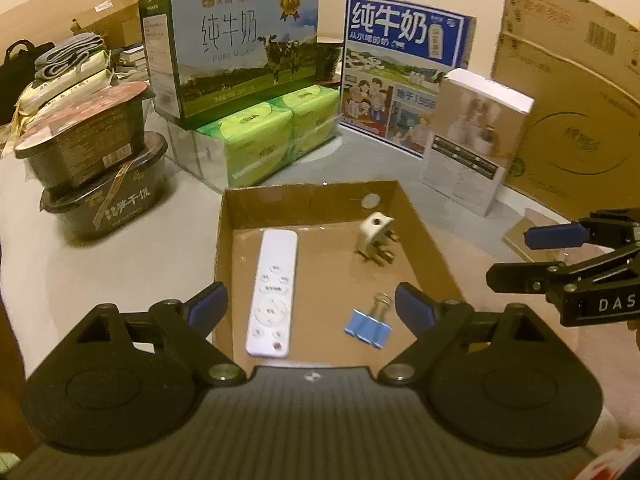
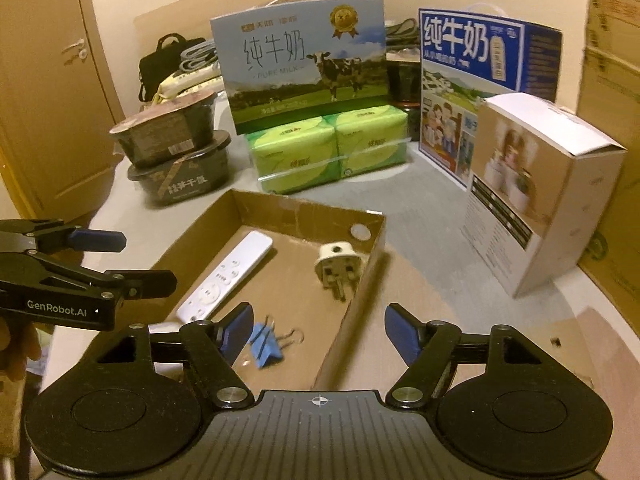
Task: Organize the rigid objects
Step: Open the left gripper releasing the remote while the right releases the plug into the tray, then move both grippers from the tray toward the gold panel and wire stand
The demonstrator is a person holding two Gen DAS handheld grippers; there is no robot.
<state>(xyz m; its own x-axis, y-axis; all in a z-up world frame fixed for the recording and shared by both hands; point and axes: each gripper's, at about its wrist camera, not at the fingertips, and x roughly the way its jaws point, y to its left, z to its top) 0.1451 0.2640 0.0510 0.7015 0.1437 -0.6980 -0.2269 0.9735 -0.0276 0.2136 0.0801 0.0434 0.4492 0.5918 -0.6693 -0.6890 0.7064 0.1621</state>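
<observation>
Rigid objects, three in all, lie loose on the floor of the shallow open-topped brown cardboard tray (image 1: 308, 200): a long white plastic remote control (image 1: 273, 292) along the tray's left side as your left wrist camera sees it, a white three-pin plug adapter (image 1: 374, 236) near the far right corner, and a small blue metal binder clip (image 1: 370, 326) at the near right. None touches another, and none leans on a wall.

Your left gripper (image 1: 312, 306) hangs over the tray's near edge with its blue pads (image 1: 208, 306) spread wide and nothing between them. Your right gripper (image 2: 320, 330) is likewise parted and empty, positioned over the tray's right wall; the clip shows just beyond its left pad.

Judge the collecting step as done for these three items: each already sits inside the tray, and no further small hard item is visible on the grey table surface (image 1: 160, 208) around it. Whether more items wait out of view cannot be told.

Surrounding stock, the milk cartons (image 1: 244, 40), green tissue packs (image 1: 276, 136) and stacked black meal bowls (image 1: 100, 168), stands well apart behind the tray.
</observation>
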